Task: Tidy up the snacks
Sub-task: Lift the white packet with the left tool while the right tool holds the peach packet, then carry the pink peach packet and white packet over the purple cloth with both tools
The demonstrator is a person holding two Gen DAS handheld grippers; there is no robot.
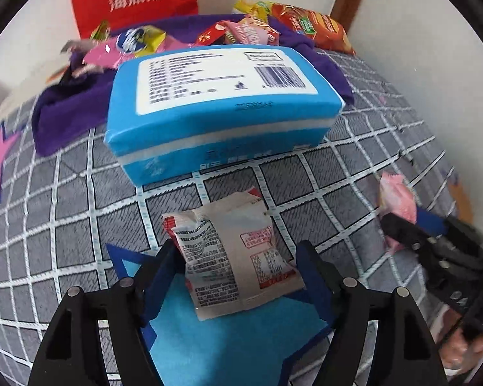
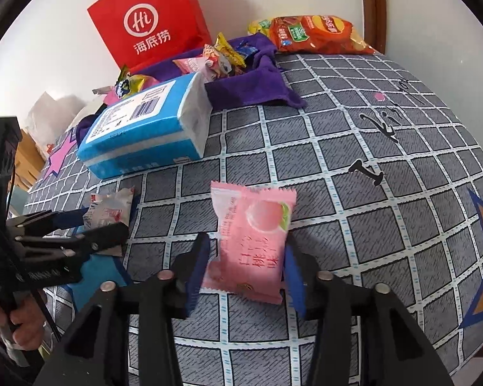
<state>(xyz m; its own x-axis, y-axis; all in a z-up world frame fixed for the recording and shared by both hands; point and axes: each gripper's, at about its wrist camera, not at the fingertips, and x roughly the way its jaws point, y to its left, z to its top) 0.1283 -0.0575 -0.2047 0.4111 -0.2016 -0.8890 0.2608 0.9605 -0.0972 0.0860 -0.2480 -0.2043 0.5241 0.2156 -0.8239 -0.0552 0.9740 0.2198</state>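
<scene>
My left gripper (image 1: pixel 238 257) is shut on a white and red snack packet (image 1: pixel 232 254), held just above the grey checked bedsheet (image 1: pixel 64 225); it also shows in the right wrist view (image 2: pixel 111 209). My right gripper (image 2: pixel 246 254) is shut on a pink peach snack packet (image 2: pixel 252 238), which shows at the right edge of the left wrist view (image 1: pixel 397 201). More snack packets (image 1: pixel 241 30) lie on a purple cloth (image 1: pixel 67 109) at the back.
A blue tissue pack (image 1: pixel 222 96) lies in front of the purple cloth. A red paper bag (image 2: pixel 151 16) stands against the wall. An orange chip bag (image 2: pixel 318 33) lies at the back right. Star shapes are printed on the sheet.
</scene>
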